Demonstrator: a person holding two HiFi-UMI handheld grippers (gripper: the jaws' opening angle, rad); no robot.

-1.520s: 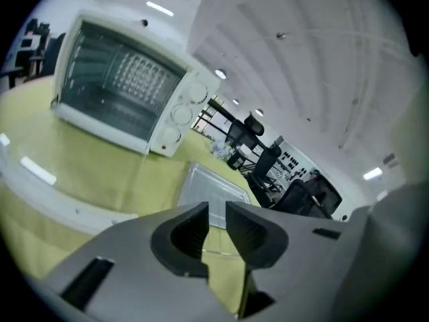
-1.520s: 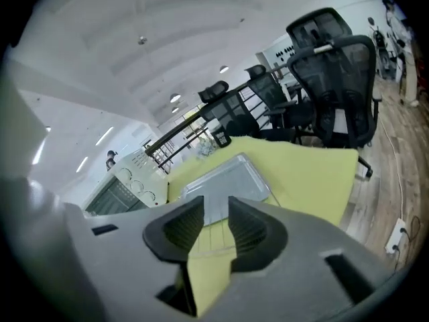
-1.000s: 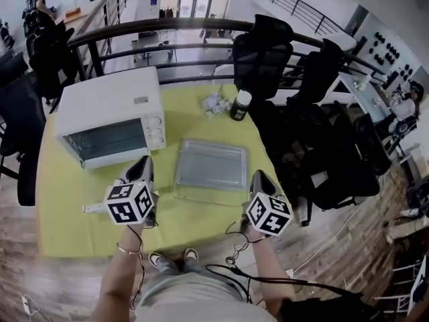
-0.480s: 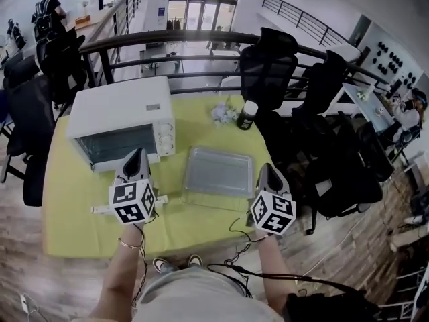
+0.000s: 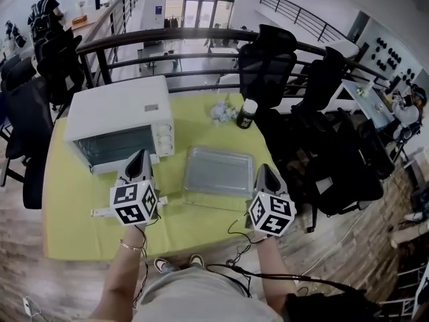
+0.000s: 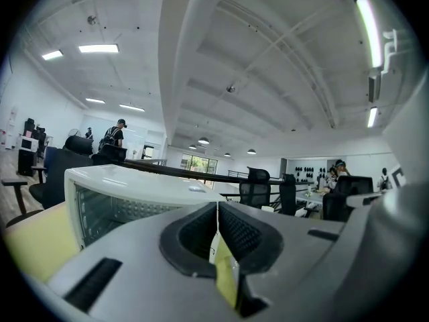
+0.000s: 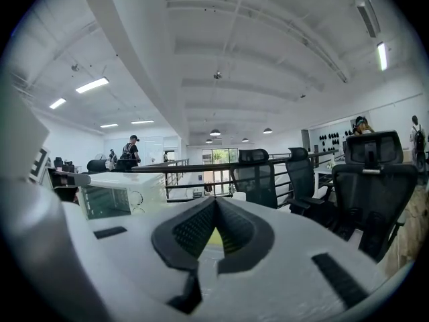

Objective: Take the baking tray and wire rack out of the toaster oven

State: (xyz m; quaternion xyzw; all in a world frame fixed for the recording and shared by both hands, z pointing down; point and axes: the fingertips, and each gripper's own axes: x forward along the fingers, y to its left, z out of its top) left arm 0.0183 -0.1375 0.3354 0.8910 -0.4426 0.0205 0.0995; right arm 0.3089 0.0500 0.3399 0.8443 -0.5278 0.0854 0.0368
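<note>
A white toaster oven [image 5: 120, 123] with its glass door closed stands at the back left of the yellow-green table [image 5: 74, 200]. The grey baking tray [image 5: 218, 171] lies flat on the table to its right, empty. I cannot make out a wire rack. My left gripper [image 5: 139, 158] hovers in front of the oven, its jaws shut on nothing. My right gripper [image 5: 263, 172] hangs beside the tray's right edge, also shut and empty. The oven [image 6: 110, 203] looms close behind the shut left gripper [image 6: 217, 213]. In the right gripper view it [image 7: 117, 193] sits off to the left of the right gripper [image 7: 214, 210].
A dark bottle with a white cap [image 5: 247, 115] and crumpled paper [image 5: 220, 111] sit at the table's far edge. A thin white piece [image 5: 100, 211] lies under my left gripper. Black office chairs [image 5: 268, 66] crowd the right side, and a railing [image 5: 174, 35] runs behind.
Both grippers have risen a little and stayed shut. The tray and the oven rest where they were.
</note>
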